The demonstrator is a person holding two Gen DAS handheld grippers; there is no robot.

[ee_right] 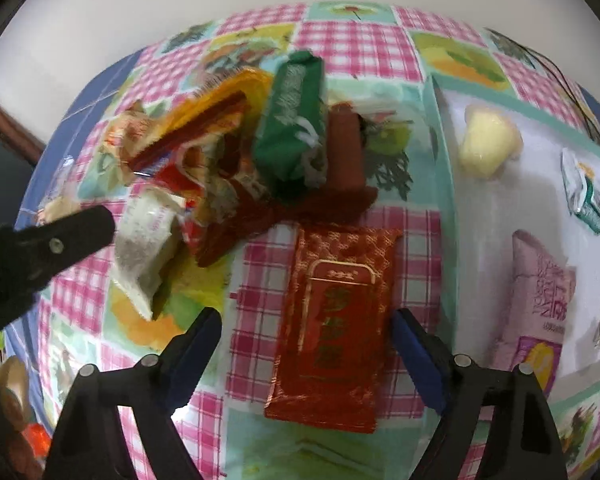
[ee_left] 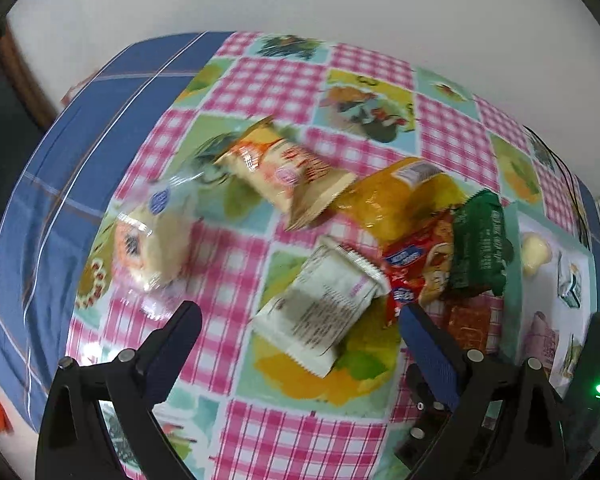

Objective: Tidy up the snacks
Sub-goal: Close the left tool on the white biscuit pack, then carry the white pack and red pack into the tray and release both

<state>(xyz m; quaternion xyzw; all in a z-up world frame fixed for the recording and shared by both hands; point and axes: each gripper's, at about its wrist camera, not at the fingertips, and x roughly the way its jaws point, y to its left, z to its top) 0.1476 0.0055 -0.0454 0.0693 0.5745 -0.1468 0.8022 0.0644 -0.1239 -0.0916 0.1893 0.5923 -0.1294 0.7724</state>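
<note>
In the left wrist view my left gripper [ee_left: 300,320] is open and points down over a white snack packet [ee_left: 324,312] lying flat between its fingers, untouched. Around it lie a clear-wrapped bun [ee_left: 156,236], an orange and cream packet [ee_left: 288,168], a yellow bag [ee_left: 404,196], a red bag [ee_left: 420,264] and a green packet [ee_left: 480,248]. My right gripper [ee_right: 306,320] is open astride a dark red packet [ee_right: 332,320]. Its right pad is close to the packet's edge and its left pad stands well clear. One finger of the left gripper [ee_right: 100,220] shows beside the white packet [ee_right: 148,248].
A white tray with a teal rim [ee_right: 448,160] lies to the right, holding a yellow jelly cup [ee_right: 488,144], a pink packet [ee_right: 540,300] and a green and white packet [ee_right: 588,196]. The checked tablecloth [ee_left: 300,440] ends at a blue border [ee_left: 80,140]. A black cable [ee_right: 560,72] runs along the far right.
</note>
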